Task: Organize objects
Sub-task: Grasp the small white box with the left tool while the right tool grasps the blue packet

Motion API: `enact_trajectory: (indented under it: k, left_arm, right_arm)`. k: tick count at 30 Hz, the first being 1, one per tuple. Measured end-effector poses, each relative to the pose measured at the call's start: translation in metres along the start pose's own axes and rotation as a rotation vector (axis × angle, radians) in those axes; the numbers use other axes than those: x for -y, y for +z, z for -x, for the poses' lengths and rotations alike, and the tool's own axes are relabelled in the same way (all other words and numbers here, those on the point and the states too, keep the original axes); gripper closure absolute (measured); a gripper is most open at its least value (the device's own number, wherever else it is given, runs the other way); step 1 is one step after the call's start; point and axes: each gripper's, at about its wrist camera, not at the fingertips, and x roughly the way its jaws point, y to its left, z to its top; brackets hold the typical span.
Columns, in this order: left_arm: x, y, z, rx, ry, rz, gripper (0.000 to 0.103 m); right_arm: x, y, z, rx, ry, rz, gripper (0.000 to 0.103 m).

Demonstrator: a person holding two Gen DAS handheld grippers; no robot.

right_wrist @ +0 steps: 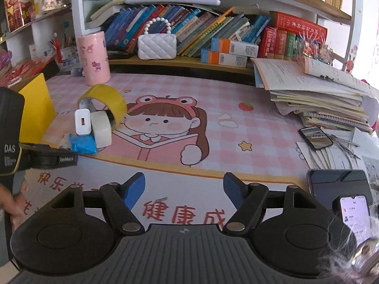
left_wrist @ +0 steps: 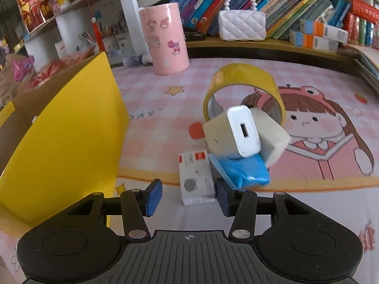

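Above the pink desk mat [left_wrist: 151,127], both grippers tilt downward, fingers [left_wrist: 151,196] parted, grasping nothing.

Beside my yellow box [left_wrist: 59,127], a white charger [left_wrist: 244,132] tops a white tape roll [left_wrist: 272,139], blue packet [left_wrist: 241,168], small carton [left_wrist: 196,177]; yellow tape ring [left_wrist: 236,78] stands upright behind.
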Motion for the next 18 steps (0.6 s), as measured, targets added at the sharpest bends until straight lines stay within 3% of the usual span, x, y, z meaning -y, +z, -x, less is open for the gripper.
enact_trajectory:
  k: [2, 4, 11, 15, 18]
  left_arm:
    - [-0.001, 0.003, -0.004, 0.003, -0.003, 0.010, 0.058]
    - [-0.001, 0.003, -0.006, 0.010, -0.032, 0.008, 0.075]
    - [-0.017, -0.008, 0.021, -0.005, -0.143, -0.024, 0.075]
    - [-0.037, -0.018, 0.054, -0.013, -0.227, -0.015, 0.075]
    - [-0.055, -0.029, 0.075, -0.018, -0.249, -0.003, 0.075]
  right_arm:
    - [0.002, 0.000, -0.002, -0.005, 0.001, -0.003, 0.032]
    - [0.003, 0.000, -0.003, -0.007, 0.002, -0.002, 0.032]
    - [-0.006, 0.004, -0.007, -0.008, 0.057, 0.007, 0.031]
    - [-0.023, 0.008, -0.018, -0.026, 0.140, 0.026, 0.031]
    - [-0.042, 0.012, -0.033, -0.045, 0.216, 0.050, 0.031]
